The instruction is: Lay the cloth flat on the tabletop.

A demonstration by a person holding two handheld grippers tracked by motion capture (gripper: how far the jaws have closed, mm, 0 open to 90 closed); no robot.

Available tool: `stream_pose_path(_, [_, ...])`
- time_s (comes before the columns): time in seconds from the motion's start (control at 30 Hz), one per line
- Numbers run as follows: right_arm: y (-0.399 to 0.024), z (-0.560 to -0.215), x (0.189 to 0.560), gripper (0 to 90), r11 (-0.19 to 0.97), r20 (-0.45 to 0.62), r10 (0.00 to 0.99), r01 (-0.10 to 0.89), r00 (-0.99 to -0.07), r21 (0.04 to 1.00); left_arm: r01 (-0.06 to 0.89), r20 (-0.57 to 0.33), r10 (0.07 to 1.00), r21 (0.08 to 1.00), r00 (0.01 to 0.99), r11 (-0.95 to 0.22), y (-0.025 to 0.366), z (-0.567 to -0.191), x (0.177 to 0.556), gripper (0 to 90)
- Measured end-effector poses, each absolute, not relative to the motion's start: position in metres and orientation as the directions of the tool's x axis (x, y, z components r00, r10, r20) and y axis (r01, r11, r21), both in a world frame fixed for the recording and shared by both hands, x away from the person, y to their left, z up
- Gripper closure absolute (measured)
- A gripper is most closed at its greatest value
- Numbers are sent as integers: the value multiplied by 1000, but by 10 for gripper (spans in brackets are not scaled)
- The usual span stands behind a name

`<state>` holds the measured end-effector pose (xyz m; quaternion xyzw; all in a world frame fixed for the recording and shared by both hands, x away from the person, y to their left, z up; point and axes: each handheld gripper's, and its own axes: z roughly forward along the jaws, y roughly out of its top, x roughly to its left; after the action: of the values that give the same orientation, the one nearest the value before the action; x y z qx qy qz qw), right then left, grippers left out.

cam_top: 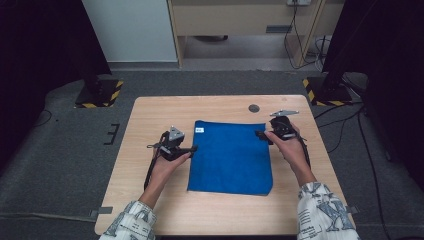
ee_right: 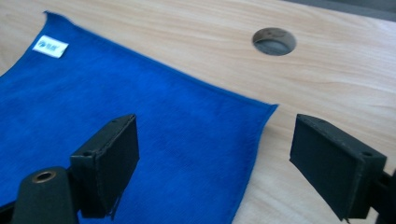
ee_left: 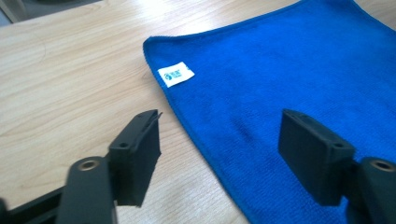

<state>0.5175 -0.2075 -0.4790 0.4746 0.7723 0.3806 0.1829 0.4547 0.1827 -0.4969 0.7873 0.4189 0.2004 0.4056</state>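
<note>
2 grippers: L, R, jaws apart; 1 blue cloth.

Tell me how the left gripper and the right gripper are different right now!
The left gripper sits at the blue cloth's left edge, about halfway down; the right gripper sits at its far right corner. The left one carries an upright grey three-cornered plate; the right one's plate lies flatter. Alike: both have black fingers standing open, holding nothing, straddling a cloth edge without pinching it.
</note>
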Motion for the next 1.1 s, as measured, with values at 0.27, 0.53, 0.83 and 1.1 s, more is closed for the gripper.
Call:
stream_pose_path(0.27, [-201, -481, 505, 155, 273, 89, 856, 591, -509, 759, 520, -39, 830, 796, 556, -311, 191, -503, 454, 198])
stream_pose_path(0.53, [-186, -481, 489, 152, 295, 118, 819, 589, -561, 753, 535, -41, 831, 783, 554, -318, 204, -511, 450, 126])
stream_pose_path(0.83, [-159, -482, 471, 142, 332, 157, 755, 576, -637, 747, 519, -34, 837, 798, 546, -307, 217, -508, 446, 114])
stream_pose_path(1.1, [-122, -483, 458, 149, 380, 147, 705, 545, -694, 747, 518, -4, 849, 794, 528, -318, 222, -509, 445, 114])
